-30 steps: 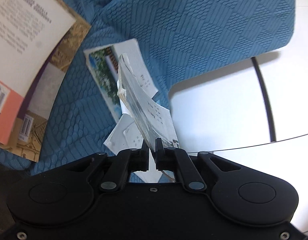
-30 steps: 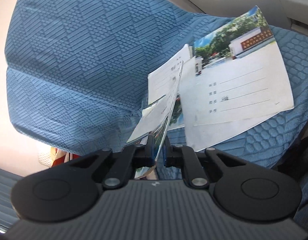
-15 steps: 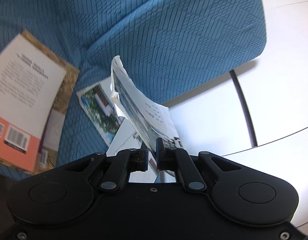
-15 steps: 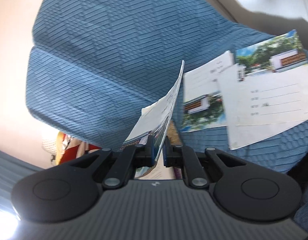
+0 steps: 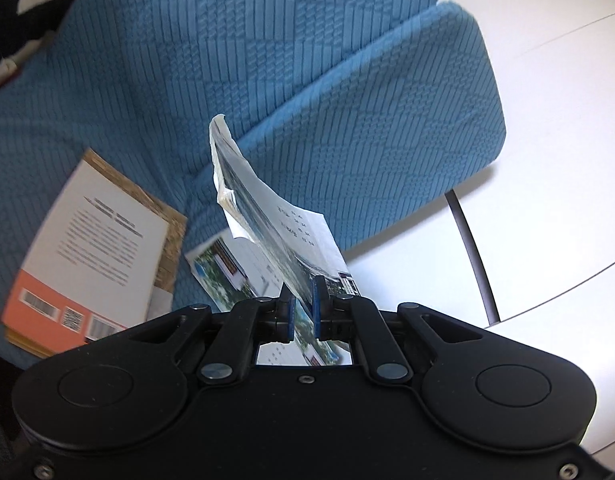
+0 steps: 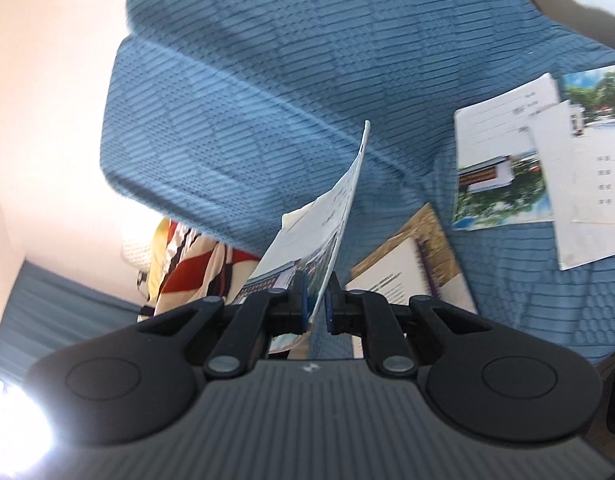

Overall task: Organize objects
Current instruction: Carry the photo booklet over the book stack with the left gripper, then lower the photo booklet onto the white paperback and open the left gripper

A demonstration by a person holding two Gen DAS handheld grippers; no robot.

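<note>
My left gripper (image 5: 302, 307) is shut on a thin booklet (image 5: 263, 216) with a photo cover, which stands up edge-on from its jaws, its far corner crumpled. My right gripper (image 6: 316, 299) is shut on a similar photo booklet (image 6: 335, 216), also edge-on and bending to the right. Both are held in the air above a blue textured sofa (image 5: 267, 60). On the seat lie a book with a white and orange back cover (image 5: 91, 252) and another photo booklet (image 5: 227, 268). In the right wrist view two more booklets (image 6: 507, 160) lie on the seat (image 6: 507, 300) at right, beside the book (image 6: 407, 268).
White floor (image 5: 547, 160) with a dark seam lies right of the sofa in the left wrist view. A red, white and black striped cloth (image 6: 195, 264) shows past the sofa's end in the right wrist view, against a pale wall (image 6: 47, 120).
Both grippers have risen away from the seat, each carrying its booklet. The book and the booklets left on the sofa now look smaller and lower in the views.
</note>
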